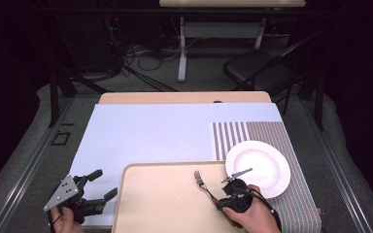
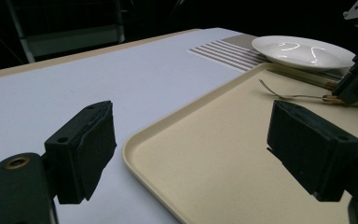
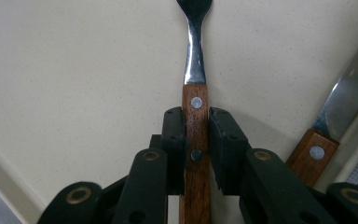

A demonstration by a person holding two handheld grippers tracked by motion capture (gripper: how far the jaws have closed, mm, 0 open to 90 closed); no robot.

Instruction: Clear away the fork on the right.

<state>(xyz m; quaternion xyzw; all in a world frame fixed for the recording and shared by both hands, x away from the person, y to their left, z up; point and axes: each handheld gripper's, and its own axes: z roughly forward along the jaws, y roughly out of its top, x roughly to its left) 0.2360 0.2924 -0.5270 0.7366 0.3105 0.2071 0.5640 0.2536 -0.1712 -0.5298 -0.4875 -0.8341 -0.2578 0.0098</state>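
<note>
Gripping fork (image 3: pixel 196 116), right tool (image 3: pixel 196 140) closed.

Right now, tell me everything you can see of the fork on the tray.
The fork has a shiny metal head and neck joined to a brown wooden handle with two round metal rivets. It lies over the beige tray, tines pointing away from the person. The right tongs are shut on its handle, one pad pressing each side. A second wooden-handled utensil lies just beside it, apart.

1 fork (image 1: pixel 203 185), 1 knife (image 3: pixel 332 133), 1 plate (image 1: pixel 258 168), 1 tray (image 1: pixel 160 204), 1 placemat (image 1: pixel 272 131)
</note>
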